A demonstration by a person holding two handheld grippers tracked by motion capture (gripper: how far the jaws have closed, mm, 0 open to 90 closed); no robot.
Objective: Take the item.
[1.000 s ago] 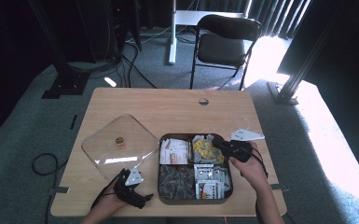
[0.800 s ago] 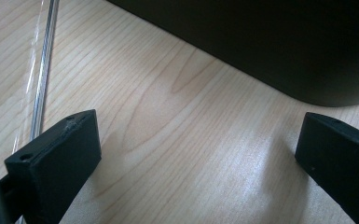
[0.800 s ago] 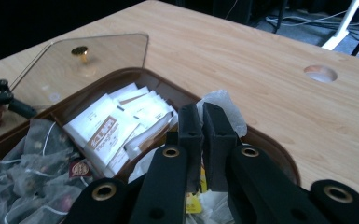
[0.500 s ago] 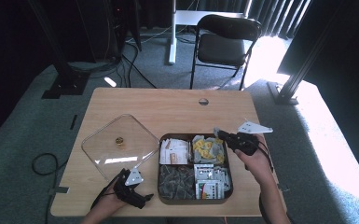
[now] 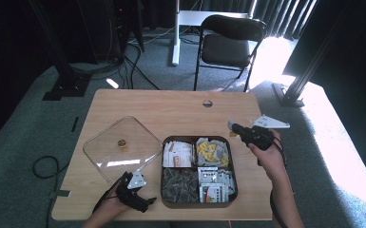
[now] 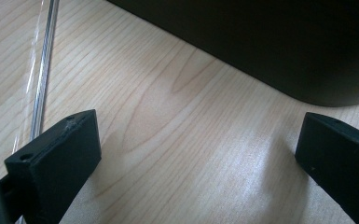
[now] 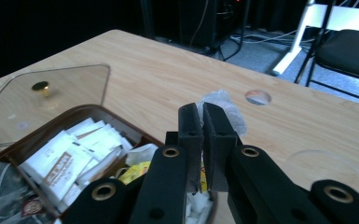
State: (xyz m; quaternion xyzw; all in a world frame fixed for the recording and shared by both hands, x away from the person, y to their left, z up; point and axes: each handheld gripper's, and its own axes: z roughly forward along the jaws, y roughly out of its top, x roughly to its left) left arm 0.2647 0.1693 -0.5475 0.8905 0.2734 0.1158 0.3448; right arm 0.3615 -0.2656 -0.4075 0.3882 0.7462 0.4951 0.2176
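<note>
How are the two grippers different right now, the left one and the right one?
The left gripper has its jaws wide apart with nothing between them; the right gripper is shut on a tea bag. The left gripper lies low on the table beside the tray; the right gripper is raised past the tray's far right corner. Both are black and hand-held.

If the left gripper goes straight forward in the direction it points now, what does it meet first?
Probably the dark tray. In the left gripper view the open left gripper looks across bare table at the tray's wall. The clear lid lies off to one side, seemingly outside that line.
</note>
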